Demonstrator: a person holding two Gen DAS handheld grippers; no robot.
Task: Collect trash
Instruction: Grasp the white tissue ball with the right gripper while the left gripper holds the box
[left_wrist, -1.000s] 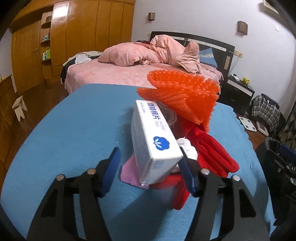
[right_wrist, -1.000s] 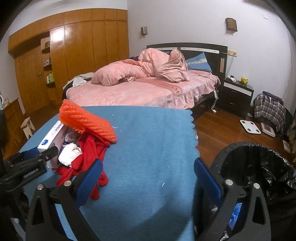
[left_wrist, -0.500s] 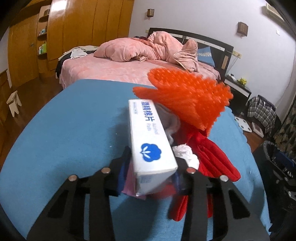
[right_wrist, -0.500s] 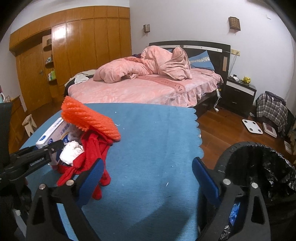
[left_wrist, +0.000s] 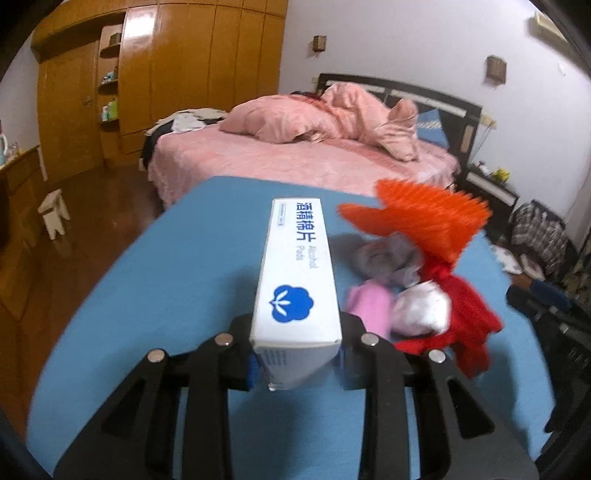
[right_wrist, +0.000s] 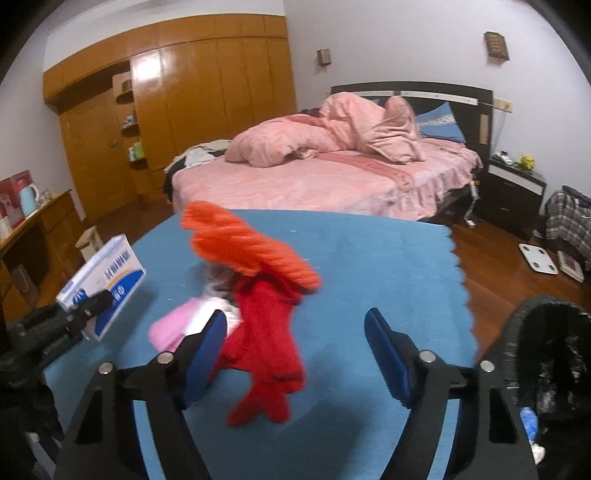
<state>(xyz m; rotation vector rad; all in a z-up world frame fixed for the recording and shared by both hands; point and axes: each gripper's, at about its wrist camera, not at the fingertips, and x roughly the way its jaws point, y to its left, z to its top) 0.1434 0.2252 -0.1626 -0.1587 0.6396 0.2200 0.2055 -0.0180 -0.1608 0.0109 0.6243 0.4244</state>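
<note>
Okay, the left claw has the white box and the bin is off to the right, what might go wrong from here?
1. The left claw grips the white box only at its near end, so it may pivot or slip.
2. The bin sits beyond the red glove; the box might snag it.
3. The closing right claw, with nothing between its pads, could catch the glove.

Left claw (left_wrist: 297, 363) gripped white alcohol-pad box (left_wrist: 297, 284) by its near end, above blue bench (left_wrist: 177, 280). To its right lay an orange bristly glove (left_wrist: 424, 221), red cloth (left_wrist: 469, 317), pink wad (left_wrist: 369, 306). Pink bed (left_wrist: 295, 162) behind.
</note>
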